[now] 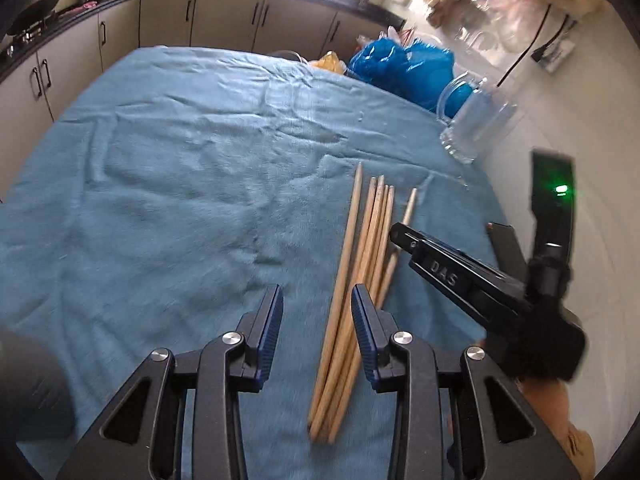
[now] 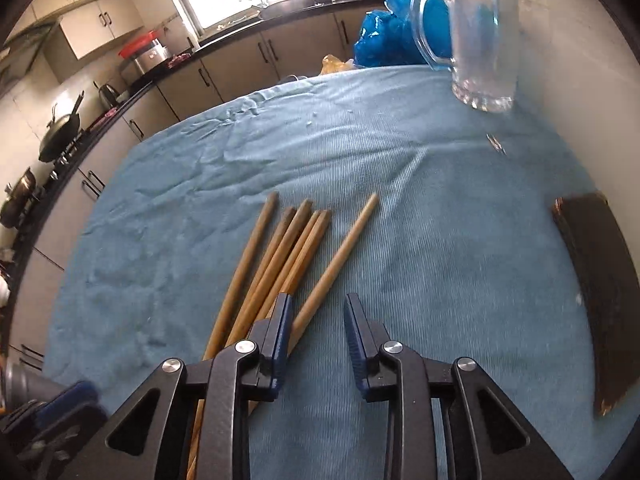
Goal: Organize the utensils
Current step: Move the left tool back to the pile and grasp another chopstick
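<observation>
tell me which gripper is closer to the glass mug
Right, I'd judge. The right gripper sits on the mug's side of the chopsticks, facing the glass mug; the left gripper straddles the chopsticks, farther away.

Left tool (image 1: 316, 314): black linkage arms, 4 silver screws, ribbed blue pads (image 1: 269, 332). Right tool (image 2: 316, 322) identical, "DAS" embossed on its housing.

Six wooden chopsticks (image 2: 280, 264) lie on the blue cloth (image 2: 420, 220): five bunched together and one just apart on the side toward the wall. One glass mug (image 2: 478, 40) stands near the cloth's far corner by the wall. One blue plastic bag (image 1: 400, 66) sits beyond the far edge. One dark flat board (image 2: 600, 292) lies at the cloth's wall-side edge. Two grippers are in view, the left (image 1: 316, 312) and the right (image 2: 318, 320).
</observation>
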The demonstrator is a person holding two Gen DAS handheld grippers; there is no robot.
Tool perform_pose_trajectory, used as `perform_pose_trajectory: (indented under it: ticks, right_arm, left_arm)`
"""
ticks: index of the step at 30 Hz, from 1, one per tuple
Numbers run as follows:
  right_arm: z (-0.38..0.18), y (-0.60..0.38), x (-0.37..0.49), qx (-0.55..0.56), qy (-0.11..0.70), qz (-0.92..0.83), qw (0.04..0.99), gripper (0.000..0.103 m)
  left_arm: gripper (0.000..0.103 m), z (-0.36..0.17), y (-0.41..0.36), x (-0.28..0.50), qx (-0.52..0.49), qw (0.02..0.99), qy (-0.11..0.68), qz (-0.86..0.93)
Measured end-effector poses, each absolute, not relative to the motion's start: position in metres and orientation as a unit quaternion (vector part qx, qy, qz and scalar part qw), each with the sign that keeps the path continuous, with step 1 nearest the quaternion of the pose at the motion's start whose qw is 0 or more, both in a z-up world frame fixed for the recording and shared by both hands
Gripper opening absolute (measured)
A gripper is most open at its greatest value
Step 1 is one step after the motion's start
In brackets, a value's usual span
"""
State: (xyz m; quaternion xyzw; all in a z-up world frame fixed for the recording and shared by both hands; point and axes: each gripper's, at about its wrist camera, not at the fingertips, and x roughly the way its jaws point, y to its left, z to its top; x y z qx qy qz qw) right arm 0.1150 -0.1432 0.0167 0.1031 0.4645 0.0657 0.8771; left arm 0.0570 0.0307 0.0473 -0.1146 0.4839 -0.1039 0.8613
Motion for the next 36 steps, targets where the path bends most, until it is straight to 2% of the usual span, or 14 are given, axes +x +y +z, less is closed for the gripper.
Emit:
perform_pose_trajectory:
  ticks: [3, 7, 9, 10, 12, 20, 28, 36]
  right_arm:
    - [0.016, -0.141, 0.127, 0.073, 0.465, 0.059, 0.88, 0.023]
    - [0.017, -0.14, 0.134, 0.039, 0.469, 0.062, 0.88, 0.016]
    - [0.017, -0.144, 0.135, 0.039, 0.472, 0.068, 0.878, 0.016]
    - [0.017, -0.145, 0.134, 0.039, 0.473, 0.071, 0.878, 0.016]
    - [0.017, -0.149, 0.131, 0.042, 0.474, 0.075, 0.876, 0.015]
    - [0.018, -0.167, 0.105, 0.034, 0.494, 0.083, 0.865, 0.009]
    - [0.016, -0.209, 0.026, 0.042, 0.516, 0.122, 0.846, 0.009]
    - [0.015, -0.227, -0.036, 0.016, 0.521, 0.118, 0.845, 0.01]
  left_arm:
    - [0.034, 0.037, 0.015, 0.078, -0.107, 0.859, 0.489, -0.108]
    - [0.028, 0.033, 0.0, 0.095, -0.084, 0.859, 0.495, -0.105]
    - [0.023, 0.028, -0.006, 0.106, -0.077, 0.854, 0.504, -0.105]
    - [0.015, 0.026, -0.008, 0.111, -0.075, 0.851, 0.508, -0.106]
    - [0.008, 0.019, -0.01, 0.119, -0.08, 0.844, 0.518, -0.114]
    - [0.007, 0.017, 0.011, 0.099, -0.12, 0.83, 0.534, -0.109]
    - [0.007, 0.014, 0.054, 0.016, -0.176, 0.797, 0.562, -0.135]
    - [0.007, 0.019, 0.058, -0.023, -0.145, 0.798, 0.567, -0.141]
